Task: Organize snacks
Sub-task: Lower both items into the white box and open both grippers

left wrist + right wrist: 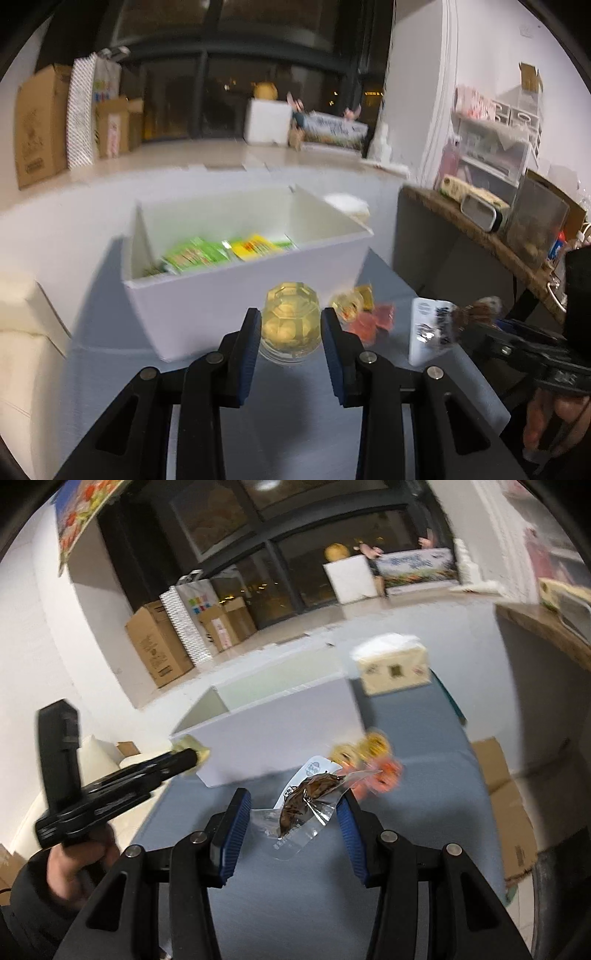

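My left claw (290, 332) pinches a clear yellow jelly cup (290, 321) between its blue pads, lifted above the grey worktop (295, 398). My right claw (293, 812) grips a see-through packet of brown snack (306, 805), its pads pressing the packet's edges. Just beyond lie small yellow jellies (349, 304) and pink jellies (369, 319), near each other on the worktop. Behind them stands the white box (236, 302), with green and yellow packets (221, 253) inside. A tissue pack (391, 664) sits beside the box's far corner.
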`<control>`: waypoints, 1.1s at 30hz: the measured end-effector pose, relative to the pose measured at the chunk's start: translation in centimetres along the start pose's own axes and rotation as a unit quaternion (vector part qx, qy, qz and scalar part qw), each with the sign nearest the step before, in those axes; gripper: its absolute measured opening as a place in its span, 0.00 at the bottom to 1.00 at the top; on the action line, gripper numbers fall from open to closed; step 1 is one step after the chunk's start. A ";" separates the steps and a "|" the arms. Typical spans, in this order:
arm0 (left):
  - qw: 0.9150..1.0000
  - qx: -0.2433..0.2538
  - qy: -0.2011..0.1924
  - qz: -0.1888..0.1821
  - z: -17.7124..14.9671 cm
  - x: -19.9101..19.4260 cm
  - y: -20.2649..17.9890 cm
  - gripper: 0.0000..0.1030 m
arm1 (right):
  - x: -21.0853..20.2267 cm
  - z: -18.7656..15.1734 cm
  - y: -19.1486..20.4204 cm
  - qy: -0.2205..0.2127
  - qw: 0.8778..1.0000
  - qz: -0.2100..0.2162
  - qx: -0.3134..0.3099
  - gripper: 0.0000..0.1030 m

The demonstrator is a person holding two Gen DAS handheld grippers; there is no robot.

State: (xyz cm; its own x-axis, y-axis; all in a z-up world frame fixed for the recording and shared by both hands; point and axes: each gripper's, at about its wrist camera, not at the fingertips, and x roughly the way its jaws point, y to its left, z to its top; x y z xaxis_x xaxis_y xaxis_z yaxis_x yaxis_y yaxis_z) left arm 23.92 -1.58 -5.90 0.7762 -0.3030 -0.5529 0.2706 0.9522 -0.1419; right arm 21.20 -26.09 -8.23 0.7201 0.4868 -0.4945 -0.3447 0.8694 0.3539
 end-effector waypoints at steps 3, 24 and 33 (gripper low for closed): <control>1.000 -0.002 -0.023 0.015 1.8 -1.9 2.2 0.36 | 1.5 2.6 1.7 -0.010 1.000 0.018 -0.008 0.51; 0.996 -0.013 0.004 0.086 7.0 6.8 9.1 0.99 | 13.4 12.7 -0.8 0.008 0.998 -0.013 0.058 1.00; 0.997 0.006 0.010 0.080 4.6 4.0 5.7 1.00 | 7.0 9.1 -3.1 -0.004 0.998 -0.016 0.068 1.00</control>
State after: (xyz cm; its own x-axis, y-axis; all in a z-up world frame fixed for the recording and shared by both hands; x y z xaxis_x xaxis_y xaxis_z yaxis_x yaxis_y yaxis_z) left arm 31.23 2.42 -5.15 0.7985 -0.1464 -0.5839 0.1509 0.9877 -0.0413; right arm 32.83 -26.16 -5.57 0.7346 0.4573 -0.5013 -0.2368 0.8651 0.4421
